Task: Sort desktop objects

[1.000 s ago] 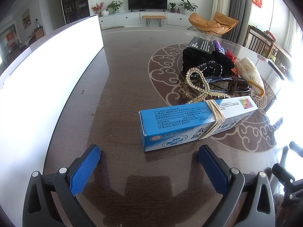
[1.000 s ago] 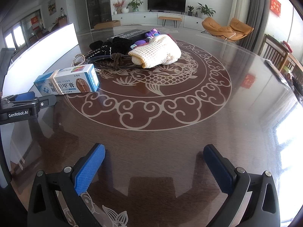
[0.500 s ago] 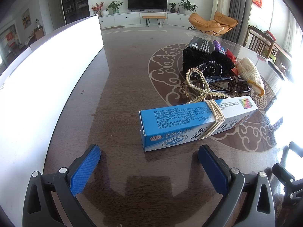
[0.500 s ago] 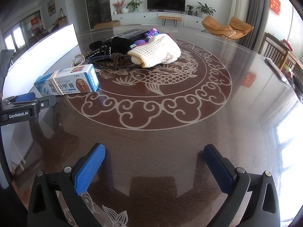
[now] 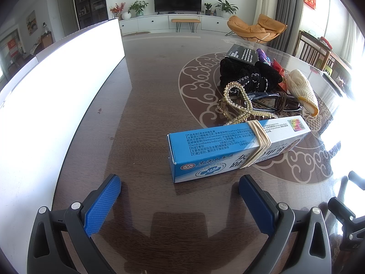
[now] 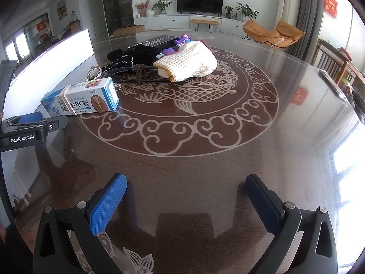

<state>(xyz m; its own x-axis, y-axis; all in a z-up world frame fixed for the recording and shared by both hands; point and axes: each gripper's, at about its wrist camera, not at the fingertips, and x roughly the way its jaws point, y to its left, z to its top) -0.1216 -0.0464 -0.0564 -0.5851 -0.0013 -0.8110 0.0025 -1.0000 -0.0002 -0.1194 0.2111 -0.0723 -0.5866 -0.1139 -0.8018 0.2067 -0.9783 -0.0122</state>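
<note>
1. Sorting has barely begun, by the look of it: nothing is held, and the goods lie bunched on the dark patterned worktop (image 6: 205, 164). At far left stands a tall white panel (image 5: 57, 96), well apart from the pile.

2. The left tool (image 5: 180, 196) hovers low over the worktop with its blue pads spread wide apart and nothing between them. Just ahead lies a long blue-and-white box (image 5: 228, 150), flat on its side, a band of tan rubber loops (image 5: 259, 141) wrapped around its middle. It is the nearest item and the likely first pick. The judgement here: the tool must move forward and to the right so the pads straddle the narrow width of the box, then close.

3. Beyond the box, touching its far edge, rests a string of pearly beads (image 5: 239, 100). Past that sit dark-framed glasses (image 5: 271, 101) with a brown cord, a heap of black fabric (image 5: 246, 75) and a black carton (image 5: 241, 54).

4. At right of the pile lies a cream knitted pouch (image 6: 189, 64), soft and slumped, with purple items (image 6: 180, 41) behind it.

5. The right tool (image 6: 186, 198) is likewise spread apart and empty, held over bare worktop, well short of everything.
</note>
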